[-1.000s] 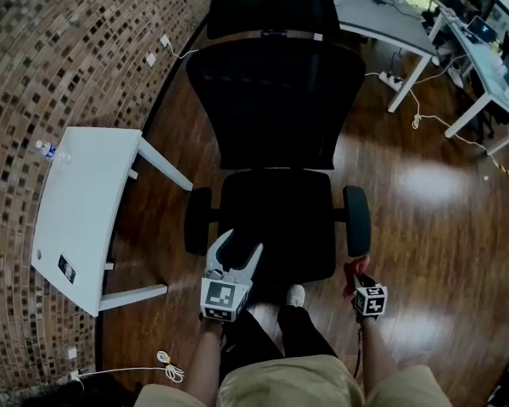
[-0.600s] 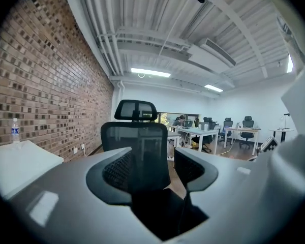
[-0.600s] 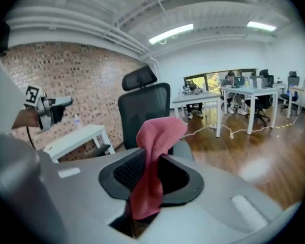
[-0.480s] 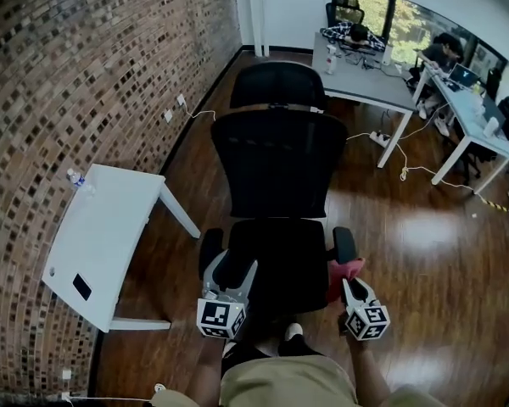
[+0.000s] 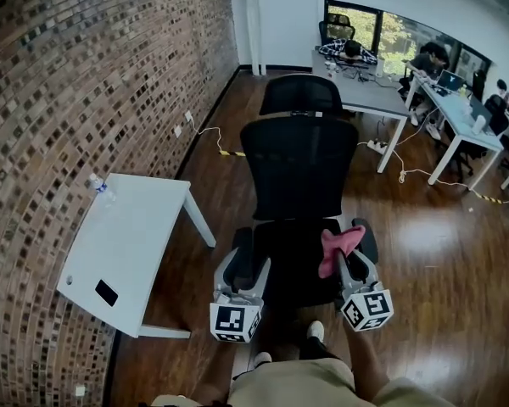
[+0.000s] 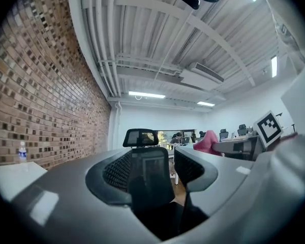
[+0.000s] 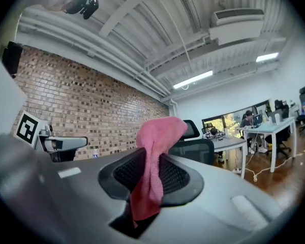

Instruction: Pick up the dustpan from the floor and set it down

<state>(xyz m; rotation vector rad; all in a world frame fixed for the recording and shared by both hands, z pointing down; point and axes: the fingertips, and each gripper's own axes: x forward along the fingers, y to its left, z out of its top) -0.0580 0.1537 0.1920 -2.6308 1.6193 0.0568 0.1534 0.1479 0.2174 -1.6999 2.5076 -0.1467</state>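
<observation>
No dustpan shows in any view. My right gripper [image 5: 354,257] [image 7: 150,174] is shut on a pink cloth [image 5: 335,244] [image 7: 155,136], which sticks up from between its fingers over the right side of a black office chair's [image 5: 297,168] seat. My left gripper [image 5: 246,265] [image 6: 152,169] is held level at the seat's left front. Its jaws have just been closing a little and stand a narrow gap apart, with nothing between them. Through that gap the chair's back [image 6: 145,166] shows in the left gripper view.
A white table [image 5: 127,244] stands left against the brick wall [image 5: 59,100], bearing a water bottle [image 5: 98,185] and a small dark object [image 5: 107,292]. Desks [image 5: 365,91] with seated people fill the far right. Cables [image 5: 424,176] lie on the wood floor.
Both grippers have risen from low near the floor to seat height. The right one rose further, bringing the pink cloth up over the chair. The head view has tilted up.
</observation>
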